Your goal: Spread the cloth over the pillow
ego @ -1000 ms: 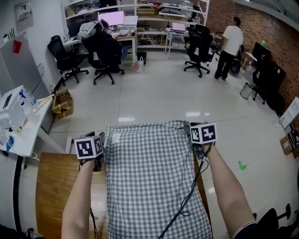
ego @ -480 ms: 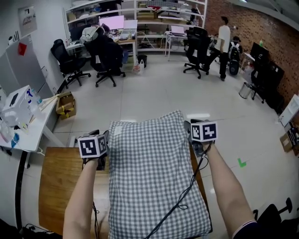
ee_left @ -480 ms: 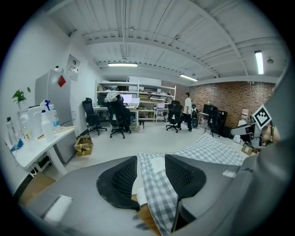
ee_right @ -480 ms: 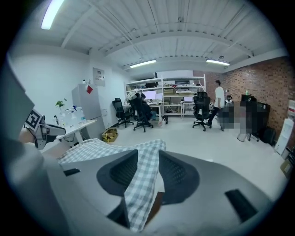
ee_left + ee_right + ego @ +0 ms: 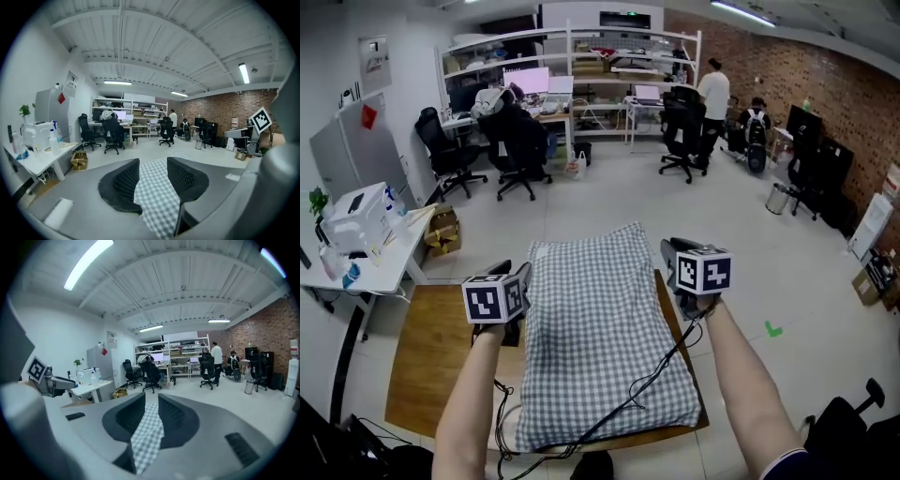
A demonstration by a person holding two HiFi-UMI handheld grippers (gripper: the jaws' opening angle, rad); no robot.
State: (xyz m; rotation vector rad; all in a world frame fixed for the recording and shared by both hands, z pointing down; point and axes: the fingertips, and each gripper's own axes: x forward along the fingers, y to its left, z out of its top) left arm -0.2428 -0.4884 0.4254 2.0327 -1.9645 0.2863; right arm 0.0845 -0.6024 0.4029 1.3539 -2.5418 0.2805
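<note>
Checked cloth (image 5: 600, 347) lies on the bench (image 5: 431, 366). The left gripper (image 5: 153, 171) stands open at its edge. The right gripper (image 5: 151, 411) is closing, with cloth between its jaws.

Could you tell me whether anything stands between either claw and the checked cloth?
Nothing visible does: the checked cloth lies between the jaws of the left claw and of the right claw, whose jaws are closing.

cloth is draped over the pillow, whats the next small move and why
Probably let the right gripper finish closing on the cloth edge: its jaws are closing with checked fabric between them, while the left gripper stands open at the other edge, gripping nothing.
</note>
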